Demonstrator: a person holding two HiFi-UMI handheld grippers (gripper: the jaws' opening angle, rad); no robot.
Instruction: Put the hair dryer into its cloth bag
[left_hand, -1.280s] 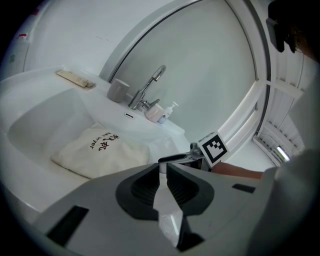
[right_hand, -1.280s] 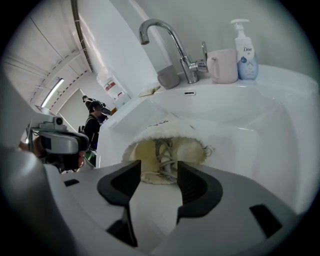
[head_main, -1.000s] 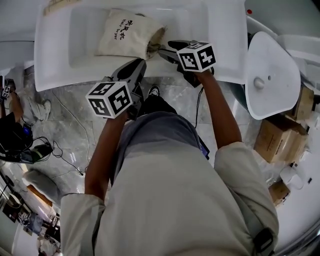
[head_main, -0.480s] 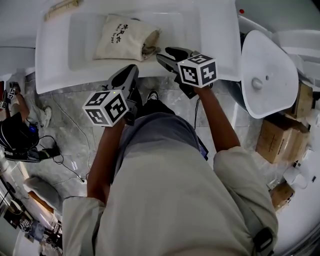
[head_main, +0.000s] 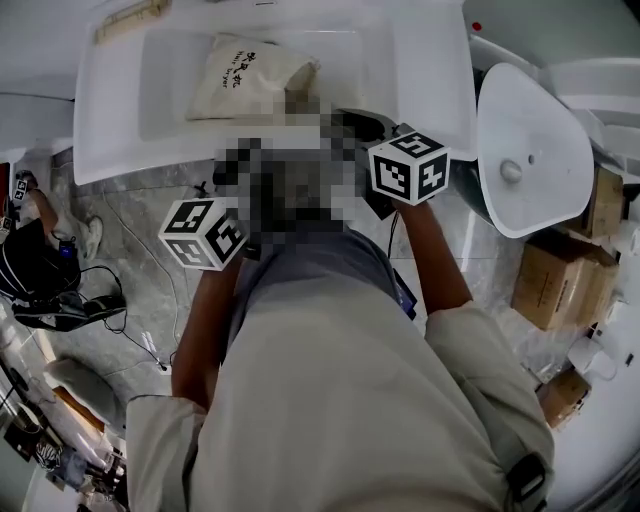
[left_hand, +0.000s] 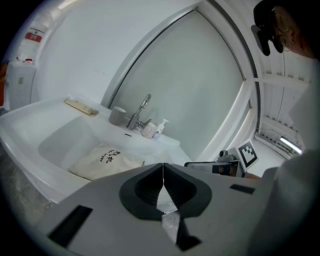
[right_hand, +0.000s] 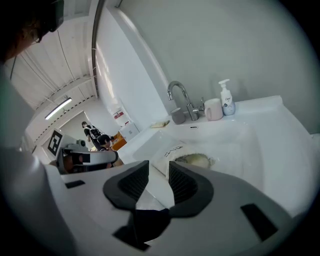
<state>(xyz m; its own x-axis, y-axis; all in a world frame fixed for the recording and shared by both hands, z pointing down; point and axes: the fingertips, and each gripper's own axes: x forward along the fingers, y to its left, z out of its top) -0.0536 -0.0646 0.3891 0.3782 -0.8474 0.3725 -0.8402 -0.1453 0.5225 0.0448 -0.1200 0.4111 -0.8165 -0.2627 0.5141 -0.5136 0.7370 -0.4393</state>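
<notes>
The cream cloth bag (head_main: 250, 75) lies bulging in the white sink basin (head_main: 365, 65), and the hair dryer is judged to be inside. The left gripper (left_hand: 163, 167) jaws are shut on nothing. The right gripper (right_hand: 158, 172) jaws, half apart, have just been closing with nothing between them. Only withdrawal is called for.

1. Shirt (head_main: 340, 400): pale beige-grey, loose, with short sleeves (head_main: 155, 440).
2. A dark strap (head_main: 527, 478) crosses the right shoulder.
3. Left claw (left_hand: 163, 172) and right claw (right_hand: 158, 177): pale grey shells, dark ribbed pads (right_hand: 182, 184), dark rectangular slots (left_hand: 70, 226).
4. Each claw carries a white cube (head_main: 203, 233) printed with black square markers.
</notes>
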